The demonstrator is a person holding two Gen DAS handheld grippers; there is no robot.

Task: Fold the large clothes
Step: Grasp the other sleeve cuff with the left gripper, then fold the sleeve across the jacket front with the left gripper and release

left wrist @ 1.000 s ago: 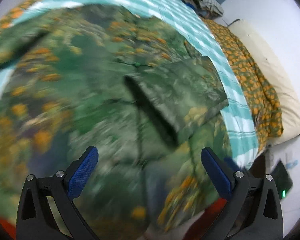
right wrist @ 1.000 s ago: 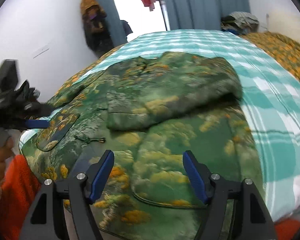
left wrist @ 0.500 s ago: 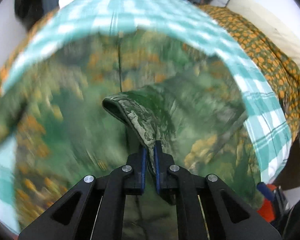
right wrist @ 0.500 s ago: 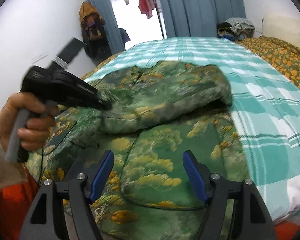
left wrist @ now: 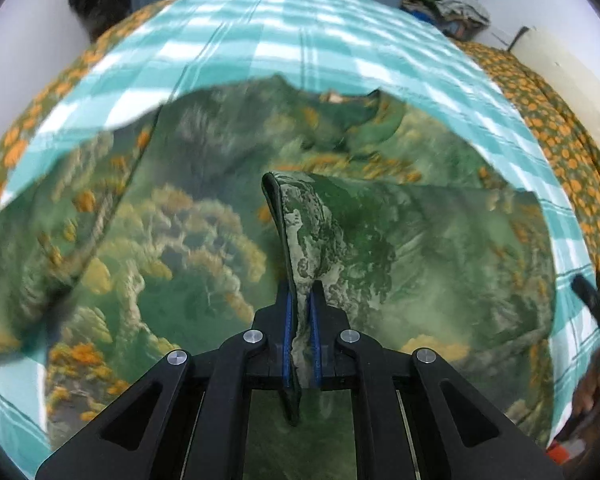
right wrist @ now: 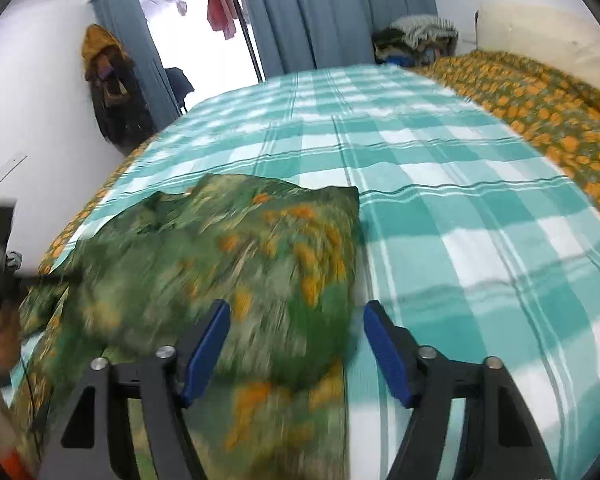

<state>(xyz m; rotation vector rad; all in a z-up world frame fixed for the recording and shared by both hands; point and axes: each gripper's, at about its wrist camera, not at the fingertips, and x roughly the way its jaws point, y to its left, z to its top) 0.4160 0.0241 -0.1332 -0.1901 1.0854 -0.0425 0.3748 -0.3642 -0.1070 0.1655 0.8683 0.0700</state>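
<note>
Left tool (left wrist: 300, 332) is clenched on the cuff of a sleeve (left wrist: 296, 240) of the green printed jacket (left wrist: 188, 240), the padded cloth rising in a ridge between the blue pads. Right tool (right wrist: 296, 350) stands released with nothing between its pads; its jaws have just been closing a little, and it hangs over the jacket's right edge where that meets the checked blanket (right wrist: 440, 200). That jacket lies spread on the near part of the bed, collar toward the far side, one sleeve folded across the body. It looks quilted and soft, fairly bulky, probably light for its size but floppy, so it should drape and sag from any single hold; the glossy print may let it slide. Seams, cuffs and hem seem the firmest places to grip. Both tools point steeply down at the bed, and a hand (right wrist: 0, 332) holding the left tool shows blurred at the left edge of the right view.
</note>
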